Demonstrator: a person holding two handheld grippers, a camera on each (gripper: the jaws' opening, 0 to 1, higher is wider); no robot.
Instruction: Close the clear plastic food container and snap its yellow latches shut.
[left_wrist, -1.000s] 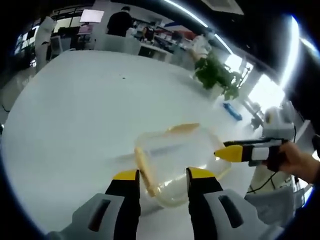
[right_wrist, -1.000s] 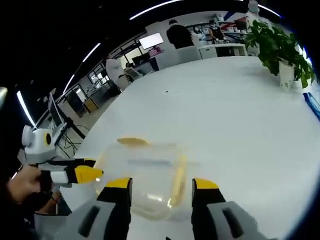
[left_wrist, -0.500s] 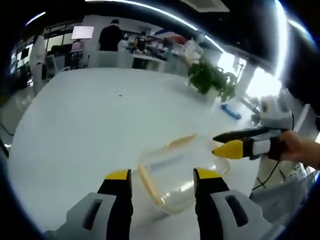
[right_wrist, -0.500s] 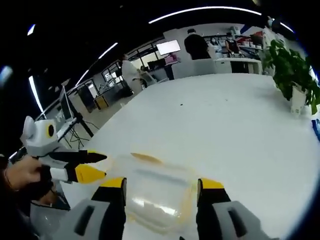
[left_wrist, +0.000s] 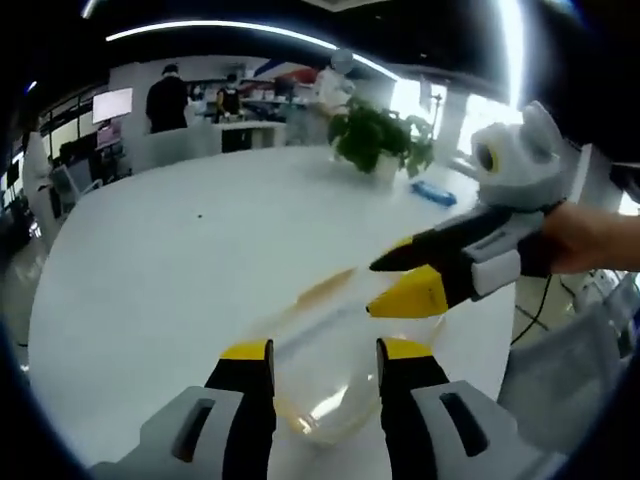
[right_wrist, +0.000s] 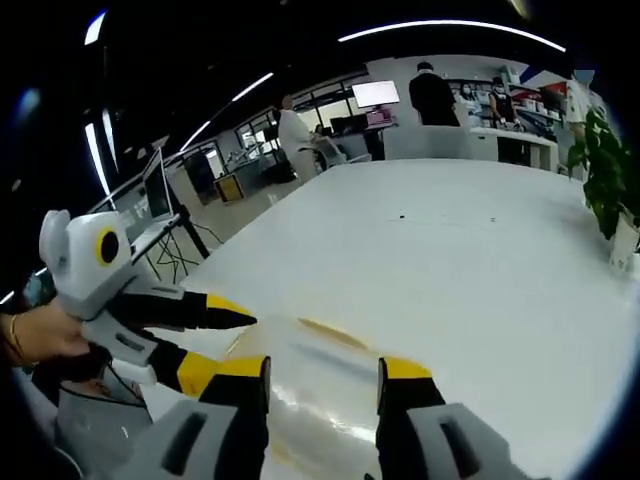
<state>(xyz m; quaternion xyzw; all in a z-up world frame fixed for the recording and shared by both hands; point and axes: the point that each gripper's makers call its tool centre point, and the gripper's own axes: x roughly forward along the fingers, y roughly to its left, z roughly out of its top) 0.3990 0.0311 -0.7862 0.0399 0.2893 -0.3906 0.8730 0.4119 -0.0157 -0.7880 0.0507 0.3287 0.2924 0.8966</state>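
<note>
1. Both tongs, left (left_wrist: 322, 350) and right (right_wrist: 322, 365), stand parted, gripping nothing, with the clear container (left_wrist: 335, 385) on the white counter (left_wrist: 180, 260) between them
2. Uneven pressing could skid the light container, leaving its yellow latch (left_wrist: 325, 288) unsnapped

A white table (left_wrist: 180, 260) carries the clear container (left_wrist: 330, 385) and a potted plant (left_wrist: 378, 135).

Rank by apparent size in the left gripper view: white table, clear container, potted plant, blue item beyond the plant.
1. white table
2. clear container, near the camera, so it looms
3. potted plant
4. blue item, smallest
</note>
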